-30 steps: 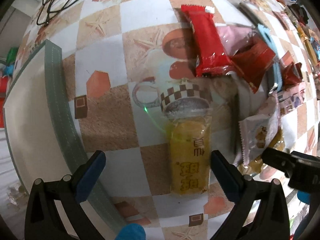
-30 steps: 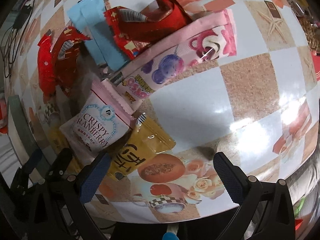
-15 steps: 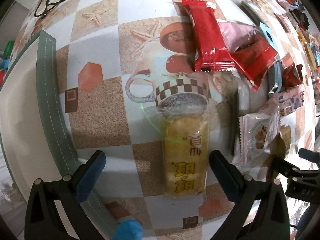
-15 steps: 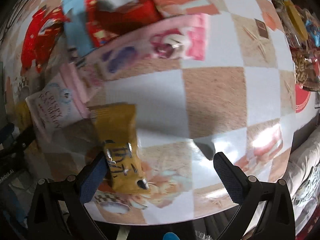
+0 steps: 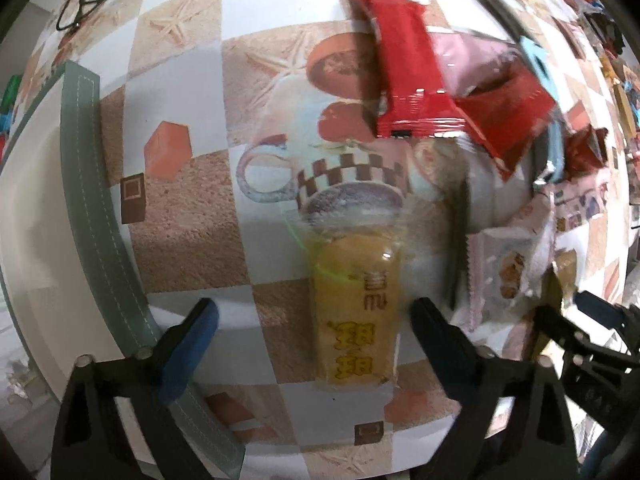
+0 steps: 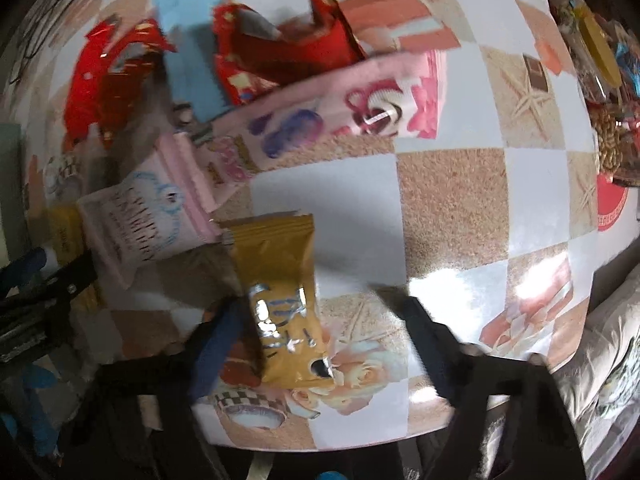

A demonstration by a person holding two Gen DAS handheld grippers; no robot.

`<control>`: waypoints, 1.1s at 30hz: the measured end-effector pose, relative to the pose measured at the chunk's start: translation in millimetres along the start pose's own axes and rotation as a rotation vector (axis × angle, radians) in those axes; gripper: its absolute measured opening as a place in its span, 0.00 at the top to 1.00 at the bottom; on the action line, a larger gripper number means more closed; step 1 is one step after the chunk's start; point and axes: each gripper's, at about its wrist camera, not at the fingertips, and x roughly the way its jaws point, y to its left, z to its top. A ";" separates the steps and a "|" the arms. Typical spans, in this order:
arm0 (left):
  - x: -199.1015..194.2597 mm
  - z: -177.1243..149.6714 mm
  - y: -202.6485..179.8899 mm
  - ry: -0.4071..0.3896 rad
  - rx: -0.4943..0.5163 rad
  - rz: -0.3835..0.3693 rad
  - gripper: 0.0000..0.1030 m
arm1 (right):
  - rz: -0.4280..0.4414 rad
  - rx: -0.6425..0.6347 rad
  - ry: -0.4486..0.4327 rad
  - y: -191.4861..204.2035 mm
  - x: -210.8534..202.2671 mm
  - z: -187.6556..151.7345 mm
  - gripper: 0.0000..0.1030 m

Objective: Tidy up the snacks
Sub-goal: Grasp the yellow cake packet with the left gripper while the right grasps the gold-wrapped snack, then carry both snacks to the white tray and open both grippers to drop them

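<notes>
In the left wrist view a clear-wrapped yellow cake bar (image 5: 356, 316) lies on the patterned tablecloth between the jaws of my left gripper (image 5: 312, 340), nearer the right jaw; the gripper is open and low over it. In the right wrist view a gold snack packet (image 6: 280, 296) lies between the jaws of my right gripper (image 6: 320, 344), which is open, its left fingertip (image 6: 218, 344) beside the packet. A white "Crispy" cranberry packet (image 6: 140, 224) lies just left of it.
A pile of red (image 5: 408, 68), pink (image 6: 328, 124) and blue (image 6: 192, 44) snack packets lies further back. A green-edged white tray (image 5: 80, 168) sits at the left. The right gripper's body (image 5: 592, 348) shows at the left view's right edge. More snacks (image 6: 604, 92) lie far right.
The left gripper has closed in on the yellow cake bar. The right gripper swung right, then settled with the gold packet between its jaws; the gold packet now lies turned lengthwise.
</notes>
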 end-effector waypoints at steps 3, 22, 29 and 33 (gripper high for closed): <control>-10.0 -2.6 -8.7 -0.011 -0.006 -0.008 0.30 | 0.010 -0.030 -0.001 10.3 -12.3 -4.2 0.59; -92.5 -44.9 -8.2 -0.120 0.055 -0.094 0.62 | 0.201 0.010 -0.028 -19.3 -89.6 -0.3 0.77; -105.3 -57.1 22.2 -0.138 -0.003 -0.101 0.62 | 0.164 -0.012 -0.004 -19.7 -84.2 -7.7 0.72; -107.4 -61.8 38.9 -0.156 -0.014 -0.079 0.62 | 0.095 -0.019 -0.010 -19.9 -57.0 -7.8 0.22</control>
